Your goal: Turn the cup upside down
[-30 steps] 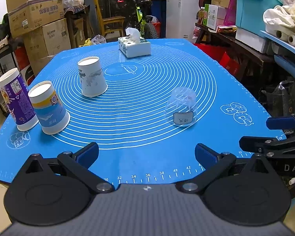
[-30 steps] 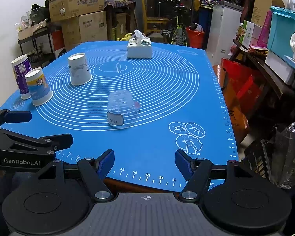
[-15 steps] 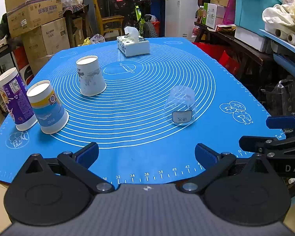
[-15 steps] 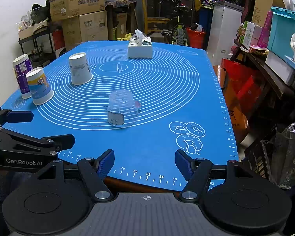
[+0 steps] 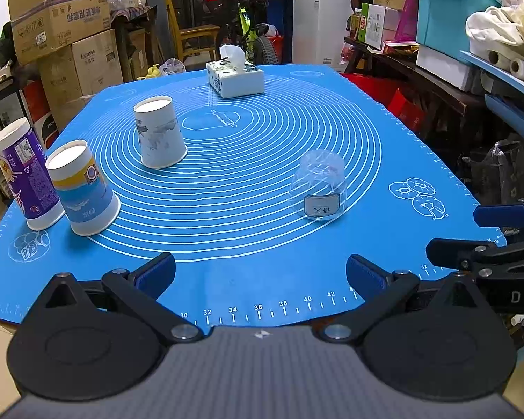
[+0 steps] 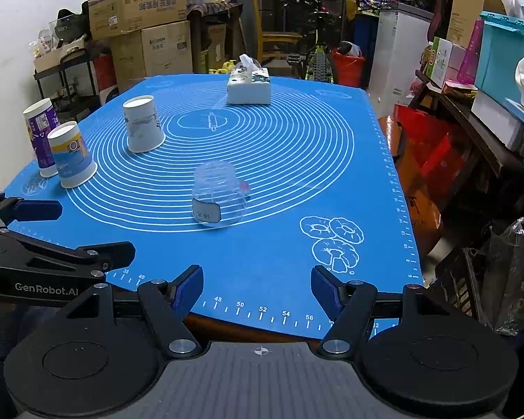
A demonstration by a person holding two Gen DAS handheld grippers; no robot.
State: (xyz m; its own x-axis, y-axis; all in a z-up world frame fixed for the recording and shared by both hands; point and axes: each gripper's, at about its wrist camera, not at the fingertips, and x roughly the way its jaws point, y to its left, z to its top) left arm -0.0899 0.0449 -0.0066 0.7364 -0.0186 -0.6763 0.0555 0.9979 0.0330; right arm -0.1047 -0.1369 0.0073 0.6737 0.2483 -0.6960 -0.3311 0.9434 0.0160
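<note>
A clear plastic cup [image 5: 319, 188] with a small label stands upside down on the blue mat [image 5: 248, 244]; it also shows in the right wrist view [image 6: 218, 193]. A white paper cup [image 5: 159, 136], a blue-and-yellow cup [image 5: 84, 192] and a purple cup [image 5: 24, 174] stand upside down at the left. My left gripper [image 5: 260, 272] is open and empty at the mat's near edge. My right gripper [image 6: 256, 288] is open and empty, near the front edge, below the clear cup.
A tissue box [image 5: 235, 78] stands at the far end of the mat. Cardboard boxes [image 5: 59, 14], a bicycle [image 5: 248, 10] and shelves with bins [image 5: 450, 7] surround the table. The table drops off at the right edge [image 6: 407, 209].
Both views have shifted very slightly; the cups have not moved and both grippers stay open near the front edge.
</note>
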